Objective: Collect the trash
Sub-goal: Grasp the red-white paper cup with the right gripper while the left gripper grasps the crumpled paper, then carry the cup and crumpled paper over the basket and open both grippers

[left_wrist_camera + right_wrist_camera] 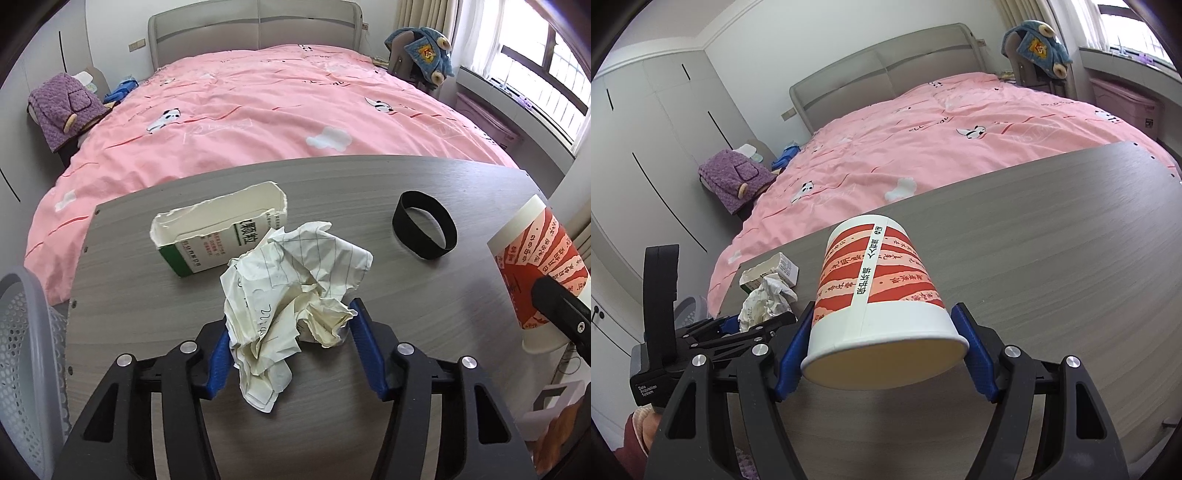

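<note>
Both tongs are loaded, so the step in hand looks like the carry to the bin rather than the pick-up. The left tongs (290,345) are closed part-way on a crumpled ball of lined white paper (295,291), its blue pads pressing the wad from both sides just above the grey wood-grain desk (424,295). The right tongs (886,354) are clamped across a red-and-white printed paper cup (875,295), held tilted with its open mouth toward the camera. A torn white-and-green cardboard box (218,232) and a black elastic band loop (424,229) lie untouched on the desk. The grey perforated plastic basket (26,350) sits off the desk's left edge; I judge the next move is swinging the paper over its rim and releasing, then the cup.
</note>
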Available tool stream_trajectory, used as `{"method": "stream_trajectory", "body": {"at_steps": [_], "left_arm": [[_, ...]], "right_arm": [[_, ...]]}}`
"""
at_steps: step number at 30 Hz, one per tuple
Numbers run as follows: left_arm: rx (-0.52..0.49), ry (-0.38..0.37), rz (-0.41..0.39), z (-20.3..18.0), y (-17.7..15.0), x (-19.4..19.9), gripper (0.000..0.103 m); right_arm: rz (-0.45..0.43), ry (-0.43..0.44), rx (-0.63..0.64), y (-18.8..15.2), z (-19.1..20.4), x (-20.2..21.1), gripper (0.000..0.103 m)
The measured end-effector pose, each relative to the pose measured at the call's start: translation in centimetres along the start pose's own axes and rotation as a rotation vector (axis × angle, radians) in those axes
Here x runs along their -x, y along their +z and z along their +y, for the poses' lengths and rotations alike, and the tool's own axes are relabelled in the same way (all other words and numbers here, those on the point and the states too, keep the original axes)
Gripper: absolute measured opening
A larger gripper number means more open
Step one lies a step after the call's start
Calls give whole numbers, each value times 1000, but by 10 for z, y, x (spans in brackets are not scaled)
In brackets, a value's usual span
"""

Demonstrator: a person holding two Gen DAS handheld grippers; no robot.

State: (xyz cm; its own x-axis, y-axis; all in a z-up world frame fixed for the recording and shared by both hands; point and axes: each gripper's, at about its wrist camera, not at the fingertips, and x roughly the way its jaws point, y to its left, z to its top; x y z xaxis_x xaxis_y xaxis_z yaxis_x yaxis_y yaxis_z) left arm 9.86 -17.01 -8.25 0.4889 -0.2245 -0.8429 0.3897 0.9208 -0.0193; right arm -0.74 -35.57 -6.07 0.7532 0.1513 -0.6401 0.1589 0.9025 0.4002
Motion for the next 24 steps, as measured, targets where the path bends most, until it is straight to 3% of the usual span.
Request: {"method": "stream_trajectory", "body": {"at_steps": [24], "left_arm": [[50,104,-82,51,-37,59,55]], "right_arm": [[12,-28,108,-26,51,3,70]]}}
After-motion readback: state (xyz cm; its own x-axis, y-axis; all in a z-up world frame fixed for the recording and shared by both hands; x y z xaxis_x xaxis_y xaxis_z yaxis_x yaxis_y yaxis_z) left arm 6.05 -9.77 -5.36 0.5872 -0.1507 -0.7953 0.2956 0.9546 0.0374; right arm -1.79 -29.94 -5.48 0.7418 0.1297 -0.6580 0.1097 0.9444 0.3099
